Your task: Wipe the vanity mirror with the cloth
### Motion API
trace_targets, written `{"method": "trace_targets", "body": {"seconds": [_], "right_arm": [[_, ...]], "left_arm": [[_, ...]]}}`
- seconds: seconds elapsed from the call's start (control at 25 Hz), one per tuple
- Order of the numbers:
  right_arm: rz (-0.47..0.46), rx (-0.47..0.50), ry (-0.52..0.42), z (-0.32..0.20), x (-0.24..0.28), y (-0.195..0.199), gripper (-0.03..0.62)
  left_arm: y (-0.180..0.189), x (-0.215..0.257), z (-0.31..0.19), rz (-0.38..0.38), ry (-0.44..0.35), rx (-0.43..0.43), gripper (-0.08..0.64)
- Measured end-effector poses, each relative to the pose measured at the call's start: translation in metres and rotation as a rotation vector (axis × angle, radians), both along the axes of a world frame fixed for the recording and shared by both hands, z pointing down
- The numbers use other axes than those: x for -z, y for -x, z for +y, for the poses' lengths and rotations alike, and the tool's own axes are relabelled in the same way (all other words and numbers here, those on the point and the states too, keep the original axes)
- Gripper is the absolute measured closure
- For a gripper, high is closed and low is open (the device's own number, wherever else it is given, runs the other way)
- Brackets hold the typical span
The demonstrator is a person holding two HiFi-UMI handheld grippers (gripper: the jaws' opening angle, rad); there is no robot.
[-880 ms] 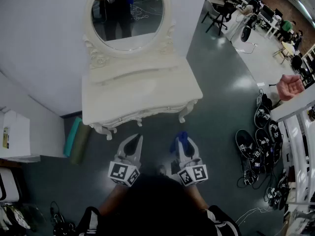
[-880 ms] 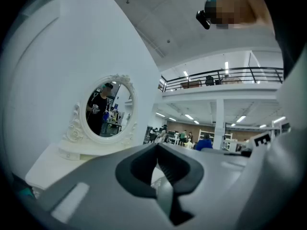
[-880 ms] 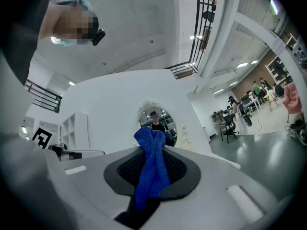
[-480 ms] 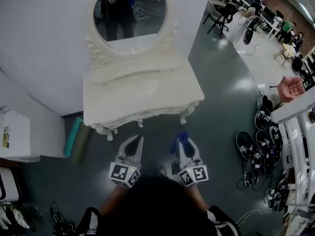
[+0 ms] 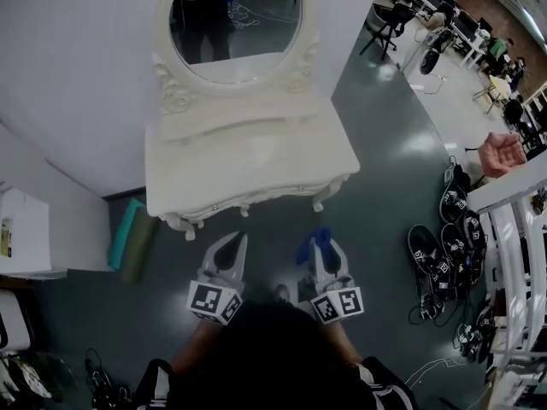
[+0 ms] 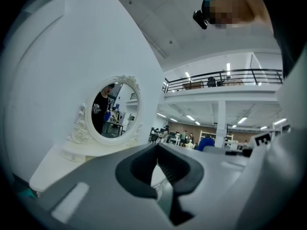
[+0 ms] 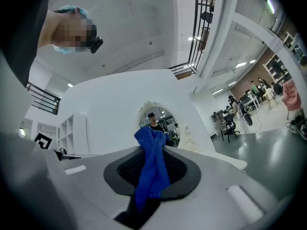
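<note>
the right claw [image 5: 320,259] is shut tight on the soft blue cloth [image 7: 152,164]. the left claw [image 5: 228,259] is closed on nothing. the round white-framed vanity mirror [image 5: 236,14] stands well apart, on the white tabletop [image 5: 248,156]. i think all the wiping is left to do.

We note a grey-green floor [image 5: 385,186] and a white wall [image 5: 77,75]. A teal and olive roll [image 5: 132,242] lies on the floor against the wall. A white cabinet [image 5: 26,233] stands at the left edge. At right, black devices with square markers [image 5: 436,263] lie clustered with cables beside a white rack [image 5: 513,237]. Far off, we record desks and chairs [image 5: 427,11].
</note>
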State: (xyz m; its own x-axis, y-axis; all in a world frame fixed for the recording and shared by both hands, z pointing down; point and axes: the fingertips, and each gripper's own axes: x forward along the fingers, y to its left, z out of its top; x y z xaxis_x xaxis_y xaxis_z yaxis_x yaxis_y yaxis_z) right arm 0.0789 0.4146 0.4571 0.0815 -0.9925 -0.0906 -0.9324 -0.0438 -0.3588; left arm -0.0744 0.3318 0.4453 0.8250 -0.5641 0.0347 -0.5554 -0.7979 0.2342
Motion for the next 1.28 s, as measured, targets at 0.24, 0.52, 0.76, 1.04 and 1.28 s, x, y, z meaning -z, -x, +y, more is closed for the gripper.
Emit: {"method": "trace_targets", "body": {"seconds": [0.24, 0.52, 0.76, 1.04, 1.28], "right_arm": [[0.005, -0.04, -0.004, -0.017, 0.0, 0.023, 0.528], [0.002, -0.067, 0.025, -0.043, -0.011, 0.043, 0.528], [-0.006, -0.062, 0.035, -0.077, -0.017, 0.025, 0.528], [-0.024, -0.025, 0.017, -0.146, -0.024, -0.018, 0.528], [-0.021, 0.03, 0.009, -0.211, -0.016, -0.07, 0.528]], "left_arm": [[0.033, -0.006, -0.019, 0.003, 0.009, -0.008, 0.549], [0.06, -0.018, -0.054, 0.003, 0.029, -0.011, 0.549], [0.049, -0.031, -0.087, 0.005, 0.06, 0.018, 0.549], [0.015, -0.028, -0.15, -0.004, 0.046, 0.077, 0.549], [-0.032, -0.01, -0.203, -0.004, 0.026, 0.14, 0.549]]}}
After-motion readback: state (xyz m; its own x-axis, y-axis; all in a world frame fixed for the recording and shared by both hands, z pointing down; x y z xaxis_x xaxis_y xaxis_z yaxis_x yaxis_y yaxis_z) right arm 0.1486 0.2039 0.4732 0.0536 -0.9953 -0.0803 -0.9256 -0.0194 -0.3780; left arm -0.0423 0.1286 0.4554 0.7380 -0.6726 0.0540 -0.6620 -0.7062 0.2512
